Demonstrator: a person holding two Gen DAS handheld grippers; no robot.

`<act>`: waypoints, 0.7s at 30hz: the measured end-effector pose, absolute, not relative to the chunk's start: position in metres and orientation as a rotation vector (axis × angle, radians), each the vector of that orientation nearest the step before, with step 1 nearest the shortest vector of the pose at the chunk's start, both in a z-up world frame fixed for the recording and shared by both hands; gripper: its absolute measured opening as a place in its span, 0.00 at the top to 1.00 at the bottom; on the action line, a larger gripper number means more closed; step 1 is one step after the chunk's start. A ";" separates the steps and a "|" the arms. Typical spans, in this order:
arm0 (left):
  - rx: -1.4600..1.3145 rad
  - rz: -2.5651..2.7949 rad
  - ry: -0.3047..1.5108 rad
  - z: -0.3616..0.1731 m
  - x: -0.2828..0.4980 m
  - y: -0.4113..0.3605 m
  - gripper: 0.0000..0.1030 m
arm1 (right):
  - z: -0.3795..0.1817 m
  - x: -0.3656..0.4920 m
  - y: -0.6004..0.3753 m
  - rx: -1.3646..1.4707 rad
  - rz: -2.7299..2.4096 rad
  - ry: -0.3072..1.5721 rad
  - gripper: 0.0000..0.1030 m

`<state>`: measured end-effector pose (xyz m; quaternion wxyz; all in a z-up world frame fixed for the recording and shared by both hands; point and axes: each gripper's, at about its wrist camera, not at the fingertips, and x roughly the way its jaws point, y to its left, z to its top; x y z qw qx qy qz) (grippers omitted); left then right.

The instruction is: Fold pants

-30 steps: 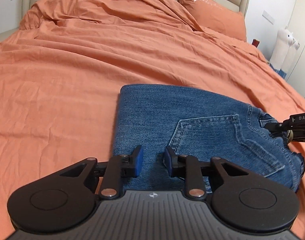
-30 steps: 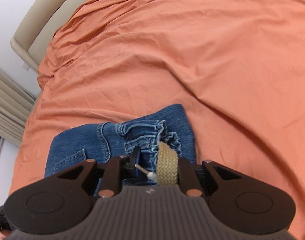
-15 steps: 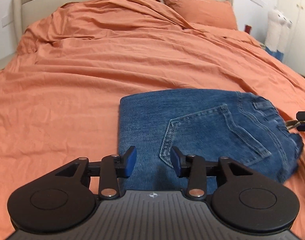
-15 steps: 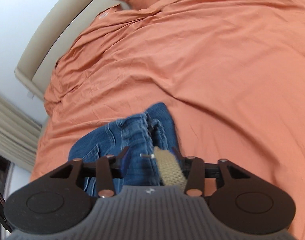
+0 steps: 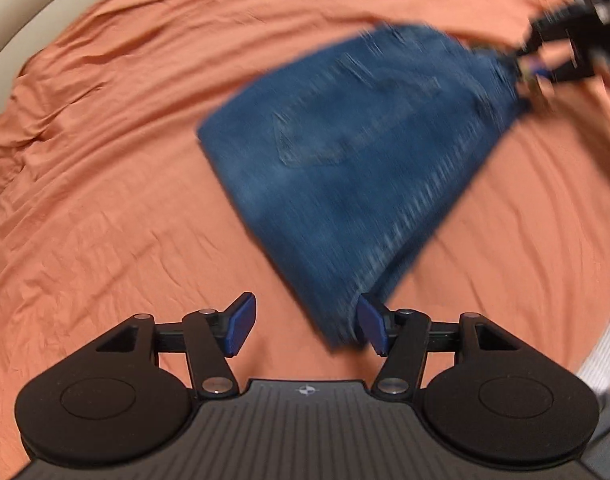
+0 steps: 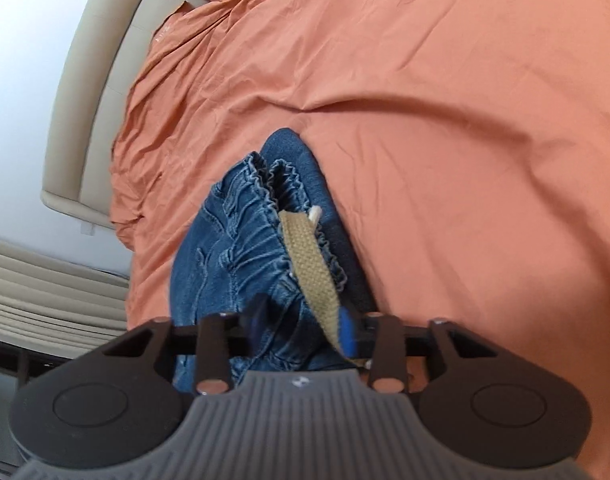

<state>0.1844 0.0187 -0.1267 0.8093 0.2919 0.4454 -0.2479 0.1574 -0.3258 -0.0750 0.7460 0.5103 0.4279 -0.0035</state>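
Orange bed cover under everything. Folded jeans mid-bed, nearer its R edge. My R gripper has just closed, clamped on the waistband w/ tan belt. My L gripper has just been opening, wide, pads off the denim.

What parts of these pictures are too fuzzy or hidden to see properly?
- Left wrist view: the jeans are smeared by motion blur, so the pocket stitching is unreadable.
- Left wrist view: the right gripper at the top right corner is blurred.
- Right wrist view: the jeans' near part lies hidden behind the gripper body.
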 end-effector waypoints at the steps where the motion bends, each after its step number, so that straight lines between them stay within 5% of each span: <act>1: 0.641 -0.523 0.960 -0.134 0.183 0.015 0.33 | -0.073 0.156 -0.327 1.120 -0.002 0.922 0.88; 7: 0.663 -0.484 0.964 -0.159 0.188 0.000 0.36 | -0.058 0.150 -0.319 1.010 -0.022 0.883 0.92; 9: 0.638 -0.445 0.988 -0.161 0.194 0.002 0.66 | -0.062 0.154 -0.317 0.975 -0.034 0.910 0.92; 12: 0.680 -0.466 0.975 -0.154 0.187 0.001 0.80 | -0.069 0.156 -0.318 0.971 -0.043 0.935 0.92; 21: 0.849 -0.490 1.089 -0.185 0.185 -0.002 0.90 | -0.080 0.157 -0.318 0.957 -0.078 0.997 0.93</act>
